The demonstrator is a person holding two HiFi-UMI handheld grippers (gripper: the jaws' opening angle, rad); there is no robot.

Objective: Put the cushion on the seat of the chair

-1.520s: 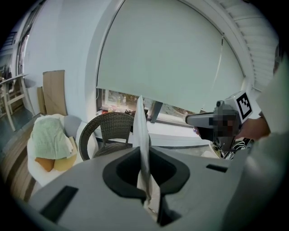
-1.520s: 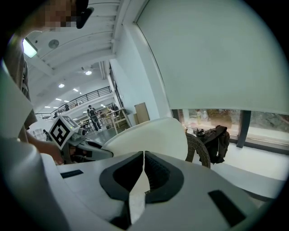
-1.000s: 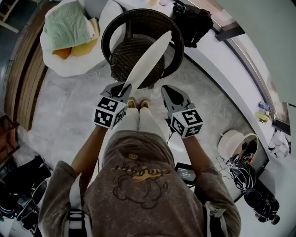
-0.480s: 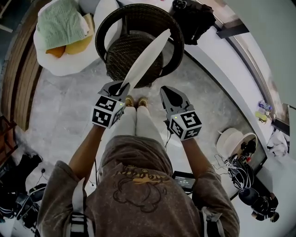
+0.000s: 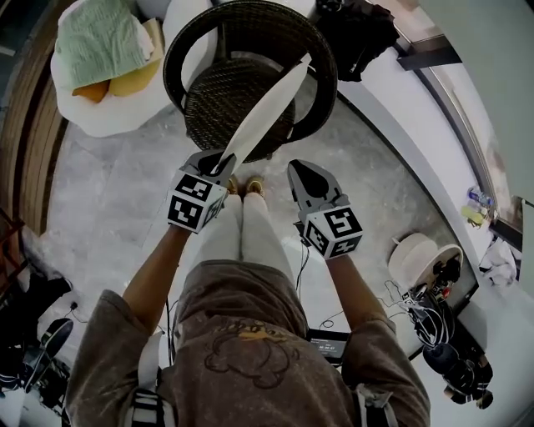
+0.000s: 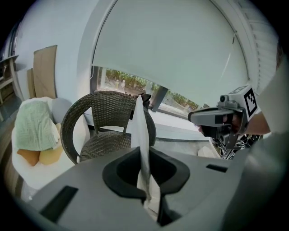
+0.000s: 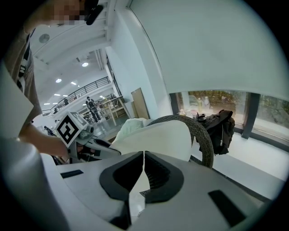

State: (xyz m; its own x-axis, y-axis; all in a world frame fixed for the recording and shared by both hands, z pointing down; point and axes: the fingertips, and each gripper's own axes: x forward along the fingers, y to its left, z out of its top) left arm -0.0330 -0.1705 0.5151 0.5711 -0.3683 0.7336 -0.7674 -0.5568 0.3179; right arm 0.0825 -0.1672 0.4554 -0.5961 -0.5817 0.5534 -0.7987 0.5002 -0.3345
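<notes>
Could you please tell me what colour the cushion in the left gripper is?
The cushion is plain white, clearest in the head view.

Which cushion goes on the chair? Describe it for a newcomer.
Find the dark wicker chair at the top of the head view. The cushion slants across it, edge-on, pinched at its lower end by the left gripper. It is flat and white, unlike the yellow cushion left of the chair.

Bare chair seat point(image 5: 215, 98), open in front (woven backrest point(image 5: 250, 15) rings the rest).

Cushion point(image 5: 265, 113) in left tool point(image 5: 219, 161), above chair point(image 5: 219, 96) seat, right tool point(image 5: 307, 173) alongside, apart
</notes>
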